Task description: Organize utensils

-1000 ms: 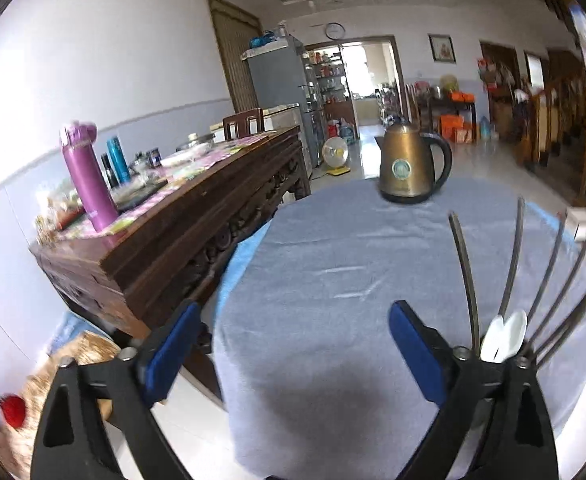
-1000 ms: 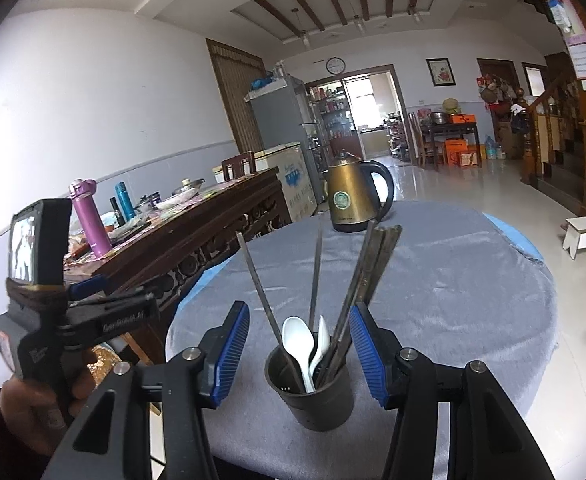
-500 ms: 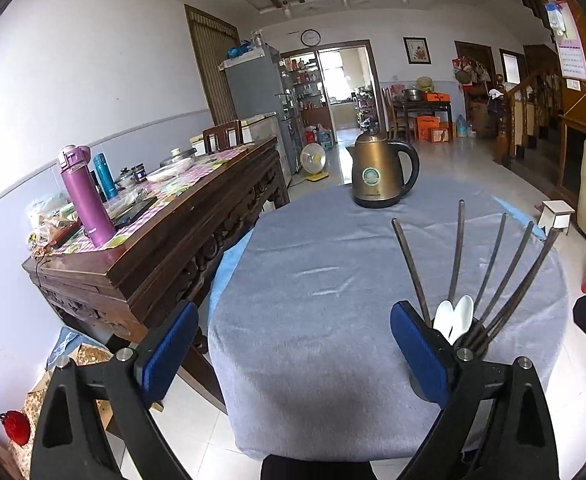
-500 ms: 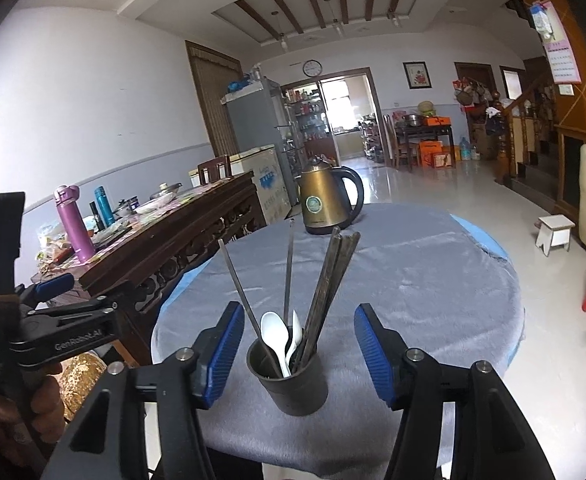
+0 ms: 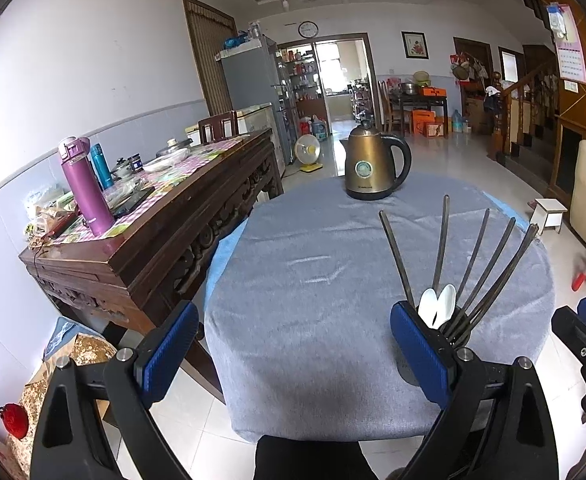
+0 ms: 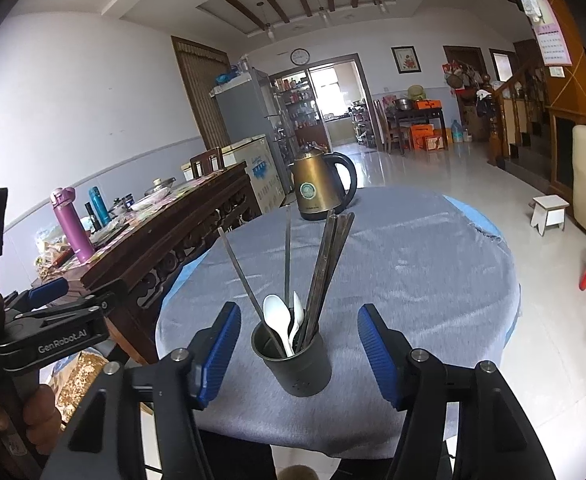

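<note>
White spoons [image 6: 279, 322]: two; chopsticks [image 6: 325, 264]: several.

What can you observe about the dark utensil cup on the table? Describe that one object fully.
The utensil cup is a dark, matte, round holder standing upright near the front edge of the grey tablecloth. It holds two white spoons and several long dark chopsticks leaning outward. It sits between the right gripper's open fingers, untouched by them.

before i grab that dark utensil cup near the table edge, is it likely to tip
Probably tippy: the utensil cup is narrow, with long chopsticks leaning out well above its rim. It stands on soft cloth, so a push may topple it rather than slide it.
</note>
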The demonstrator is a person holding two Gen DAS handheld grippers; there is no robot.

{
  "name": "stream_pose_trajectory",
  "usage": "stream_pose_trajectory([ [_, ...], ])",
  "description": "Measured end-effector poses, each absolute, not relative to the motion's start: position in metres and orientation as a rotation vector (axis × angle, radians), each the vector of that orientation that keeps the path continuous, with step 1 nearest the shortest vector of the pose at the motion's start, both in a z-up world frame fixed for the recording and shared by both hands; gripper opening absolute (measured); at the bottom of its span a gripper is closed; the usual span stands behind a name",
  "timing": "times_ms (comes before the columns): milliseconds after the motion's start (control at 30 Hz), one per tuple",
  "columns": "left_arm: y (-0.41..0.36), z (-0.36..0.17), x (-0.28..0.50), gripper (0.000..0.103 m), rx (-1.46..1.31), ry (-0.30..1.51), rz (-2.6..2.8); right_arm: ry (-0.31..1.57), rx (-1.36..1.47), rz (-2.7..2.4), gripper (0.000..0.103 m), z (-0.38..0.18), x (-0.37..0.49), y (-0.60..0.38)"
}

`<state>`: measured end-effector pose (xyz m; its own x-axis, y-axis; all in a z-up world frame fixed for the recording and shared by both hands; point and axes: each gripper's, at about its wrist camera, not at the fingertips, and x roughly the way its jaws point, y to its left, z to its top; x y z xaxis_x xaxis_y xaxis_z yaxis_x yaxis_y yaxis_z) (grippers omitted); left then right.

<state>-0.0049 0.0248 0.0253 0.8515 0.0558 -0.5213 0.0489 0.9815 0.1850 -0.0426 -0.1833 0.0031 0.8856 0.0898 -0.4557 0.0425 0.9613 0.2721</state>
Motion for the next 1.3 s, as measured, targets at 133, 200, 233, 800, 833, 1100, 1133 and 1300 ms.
stream_pose_trajectory([
  [133,0.0249,0.0279,-0.006,0.097,0.192,0.55,0.001,0.484,0.294,0.021,0.065,0.0042,-0.0451,-0.1867],
  [200,0.0245,0.0282,-0.0068,0.097,0.191,0.553,-0.002,0.484,0.296,0.021,0.065,0.0047,-0.0456,-0.1869],
  [233,0.0251,0.0284,-0.007,0.097,0.19,0.555,-0.004,0.485,0.296,0.021,0.065,0.0048,-0.0461,-0.187],
  [800,0.027,0.0328,-0.0101,0.097,0.167,0.565,-0.009,0.487,0.303,0.019,0.066,0.0085,-0.05,-0.1875],
  [833,0.0269,0.0326,-0.0101,0.097,0.168,0.565,-0.009,0.486,0.302,0.019,0.066,0.0085,-0.0501,-0.1876],
  [1100,0.027,0.033,-0.01,0.097,0.168,0.566,-0.01,0.488,0.29,0.027,0.066,0.0081,-0.0468,-0.1836],
  [1133,0.0269,0.033,-0.0102,0.097,0.168,0.566,-0.01,0.488,0.289,0.027,0.066,0.0081,-0.0465,-0.1833],
  [1300,0.0259,0.032,-0.0114,0.097,0.168,0.563,-0.013,0.485,0.285,0.029,0.066,0.0088,-0.0462,-0.1812],
])
